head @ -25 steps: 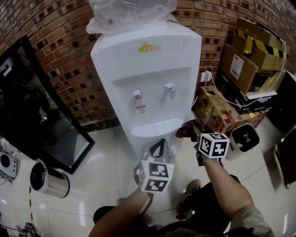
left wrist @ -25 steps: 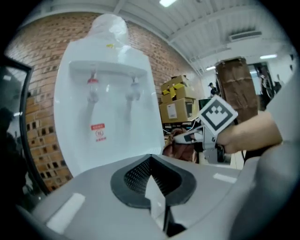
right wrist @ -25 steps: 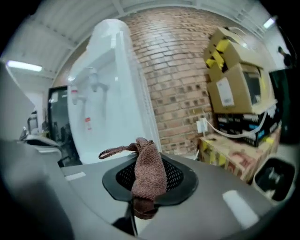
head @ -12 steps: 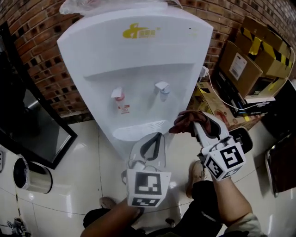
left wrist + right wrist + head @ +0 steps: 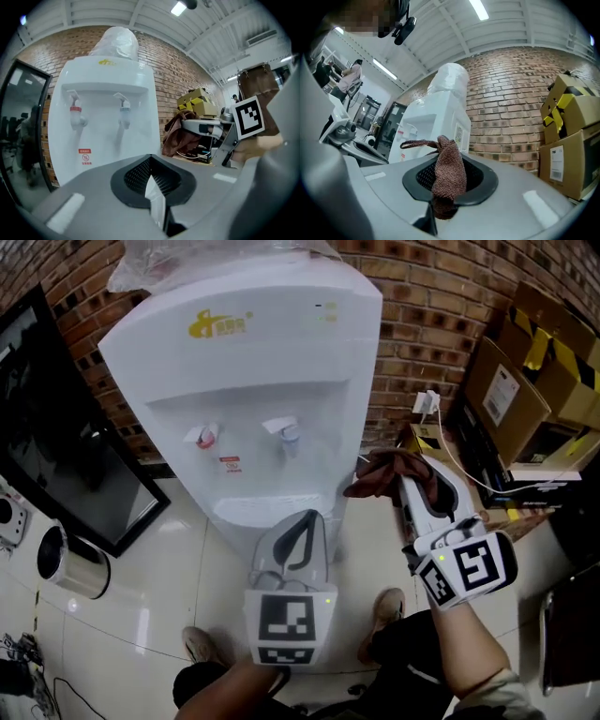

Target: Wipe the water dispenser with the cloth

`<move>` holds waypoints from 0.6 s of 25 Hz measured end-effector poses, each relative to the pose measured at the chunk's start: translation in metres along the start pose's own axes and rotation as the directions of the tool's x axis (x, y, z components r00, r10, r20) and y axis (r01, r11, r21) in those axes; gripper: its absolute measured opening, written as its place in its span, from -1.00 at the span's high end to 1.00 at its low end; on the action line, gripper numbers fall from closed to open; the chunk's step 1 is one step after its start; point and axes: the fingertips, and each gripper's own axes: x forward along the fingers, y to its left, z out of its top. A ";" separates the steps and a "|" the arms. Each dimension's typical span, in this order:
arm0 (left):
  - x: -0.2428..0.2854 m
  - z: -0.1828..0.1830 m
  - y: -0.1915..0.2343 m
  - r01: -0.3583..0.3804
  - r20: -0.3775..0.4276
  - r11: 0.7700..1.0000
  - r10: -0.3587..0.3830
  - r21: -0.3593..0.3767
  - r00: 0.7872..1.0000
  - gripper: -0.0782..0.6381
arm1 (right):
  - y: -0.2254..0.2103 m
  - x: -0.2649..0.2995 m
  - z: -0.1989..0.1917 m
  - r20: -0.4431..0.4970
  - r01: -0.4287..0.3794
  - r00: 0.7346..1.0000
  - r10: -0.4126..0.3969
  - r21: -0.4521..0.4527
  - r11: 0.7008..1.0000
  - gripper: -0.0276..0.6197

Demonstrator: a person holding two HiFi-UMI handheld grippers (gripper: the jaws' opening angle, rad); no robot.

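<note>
Right now the R gripper (image 5: 401,486) is clenching a brown cloth (image 5: 380,474) betw. its jaws, w/ the cloth bunching up out of the pads and flopping toward the left. It's hanging in the air just right of the white water dispenser (image 5: 262,381), a bit above the drip tray (image 5: 258,510). Can't tell if the cloth is touching the dispenser's side.

L gripper (image 5: 309,518) is hovering near-centre, jaws pinched together w/ nothing in them. It's pointing at the dispenser's front, below the red tap (image 5: 205,436) and blue tap (image 5: 284,430).

A clear plastic bag (image 5: 187,263) is covering the dispenser's top, and the dispenser is standing against a brick wall (image 5: 422,324). At far right, cardboard boxes (image 5: 539,390) are sitting stacked. On the left, a dark glass panel (image 5: 66,446) is standing by the wall, and a metal bin (image 5: 67,566) is sitting on the tile floor.
</note>
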 end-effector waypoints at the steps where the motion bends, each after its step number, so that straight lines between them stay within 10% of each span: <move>1: 0.001 0.002 -0.001 -0.033 -0.001 0.999 0.033 0.002 0.999 0.78 | -0.004 0.002 0.002 0.015 -0.022 1.000 0.022 -0.001 1.000 0.66; 15: 0.014 0.090 -0.011 -0.412 0.051 0.911 0.410 0.037 0.911 0.78 | -0.030 0.028 0.053 0.183 -0.350 0.921 0.343 0.003 0.937 0.66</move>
